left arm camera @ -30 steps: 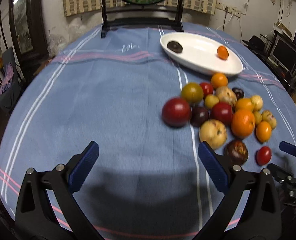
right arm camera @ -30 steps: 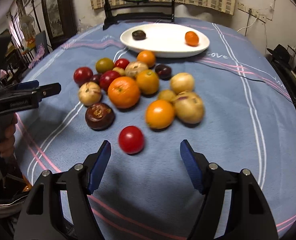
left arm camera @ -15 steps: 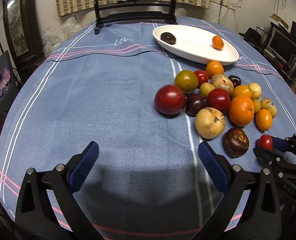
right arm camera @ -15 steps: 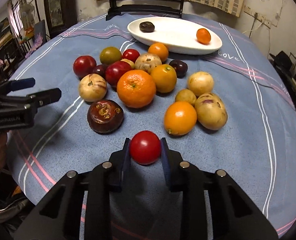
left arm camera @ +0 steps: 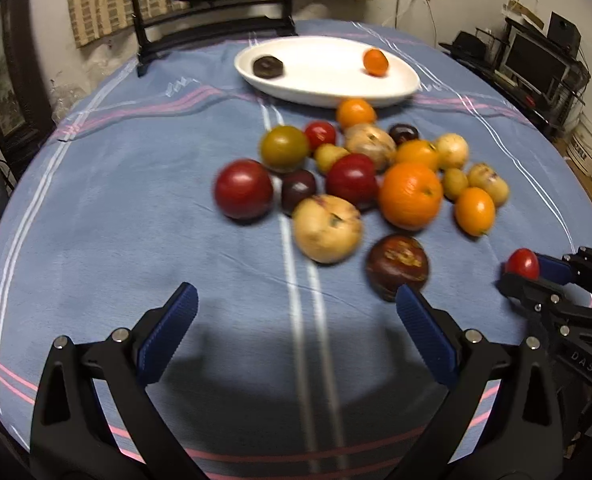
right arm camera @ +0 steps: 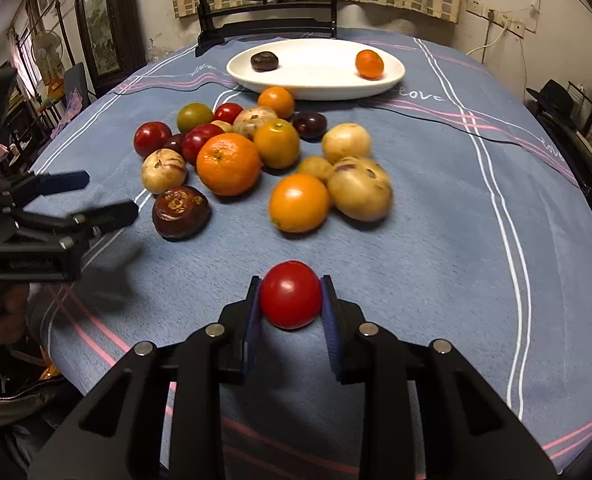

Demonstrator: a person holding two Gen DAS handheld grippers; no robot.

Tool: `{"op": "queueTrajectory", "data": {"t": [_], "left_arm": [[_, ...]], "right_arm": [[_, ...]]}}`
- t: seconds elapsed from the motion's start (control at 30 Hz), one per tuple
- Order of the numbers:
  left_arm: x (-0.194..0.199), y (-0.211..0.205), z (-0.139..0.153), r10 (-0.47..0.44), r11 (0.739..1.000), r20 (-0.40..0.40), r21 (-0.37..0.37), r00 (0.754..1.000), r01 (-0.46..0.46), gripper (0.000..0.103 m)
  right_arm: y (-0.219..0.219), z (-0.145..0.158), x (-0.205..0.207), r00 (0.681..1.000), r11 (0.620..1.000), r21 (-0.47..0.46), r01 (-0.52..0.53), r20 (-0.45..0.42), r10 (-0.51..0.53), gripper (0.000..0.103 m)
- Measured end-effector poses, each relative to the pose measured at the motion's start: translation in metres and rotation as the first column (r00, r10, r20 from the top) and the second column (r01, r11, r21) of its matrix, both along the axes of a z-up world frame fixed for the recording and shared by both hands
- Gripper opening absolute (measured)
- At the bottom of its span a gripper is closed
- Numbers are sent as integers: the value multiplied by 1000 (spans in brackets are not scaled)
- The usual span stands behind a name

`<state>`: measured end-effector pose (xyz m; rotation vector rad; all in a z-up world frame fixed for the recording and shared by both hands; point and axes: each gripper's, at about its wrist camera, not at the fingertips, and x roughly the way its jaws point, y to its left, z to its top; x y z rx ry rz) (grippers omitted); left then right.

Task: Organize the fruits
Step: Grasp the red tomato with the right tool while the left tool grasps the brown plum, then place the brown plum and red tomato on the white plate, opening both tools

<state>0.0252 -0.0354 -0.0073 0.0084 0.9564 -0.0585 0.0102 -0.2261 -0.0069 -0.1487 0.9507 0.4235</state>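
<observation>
My right gripper [right arm camera: 291, 300] is shut on a small red tomato [right arm camera: 291, 294], near the table's front edge; the same tomato [left arm camera: 522, 263] shows at the right of the left wrist view. A pile of several fruits lies mid-table, among them a big orange [right arm camera: 228, 163] and a dark wrinkled fruit [right arm camera: 181, 211]. My left gripper [left arm camera: 296, 330] stands open and holds nothing, just short of the dark wrinkled fruit [left arm camera: 397, 266] and a pale yellow fruit [left arm camera: 328, 228]. Behind the pile, a white oval plate [right arm camera: 316, 80] holds a dark fruit [right arm camera: 264, 61] and a small orange [right arm camera: 369, 64].
A blue striped cloth [right arm camera: 456, 208] covers the round table. A dark wooden stand with a round screen [right arm camera: 266, 28] rises behind the plate. A black cable [right arm camera: 436, 118] crosses the cloth in front of the plate. Furniture and shelves ring the table.
My right gripper went from open to shut on the red tomato. My left gripper moved closer to the fruit pile, staying open.
</observation>
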Motion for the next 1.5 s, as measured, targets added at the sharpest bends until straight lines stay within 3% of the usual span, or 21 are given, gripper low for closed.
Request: {"op": "queueTrajectory", "data": {"t": [0.23,0.4,0.5,0.57,0.63,0.97,1.17,1.27,1.5], "left_arm": [[3,-30,-12,-27,999,-59,-18,998,26,100],[10,-47,-18,-16,1000,-72,5,997,17,91],[13,-53,-15,-14,1000,-59,7,998,14,72],[16,-55,-13,-16,1000,-49,17,999,17,51],[18,-57,-12,-20,1000,-38,18,999,20,43],[2,-38,6,-57,998,-13,-13,998,57,42],[-1,-18,30,-49,997,14,-64,999,50,43],[-2,-12,43,-47,996,54,-67,997,50,43],[20,-11,53,-47,997,65,-65,997,51,43]], "right_arm": [[-19,3,-2,1000,999,36,25,12,-25,29],[-32,2,-4,999,998,46,45,15,-45,29],[-36,1,-5,999,997,52,49,15,-50,29],[-36,2,-5,999,997,54,51,15,-52,29],[-35,2,-5,999,997,54,50,16,-51,29],[-35,12,-6,998,998,50,50,39,-51,29],[-35,34,3,994,998,46,48,92,-52,29],[-33,47,9,992,998,57,36,118,-43,29],[-16,76,43,986,998,68,-2,165,-9,29]]}}
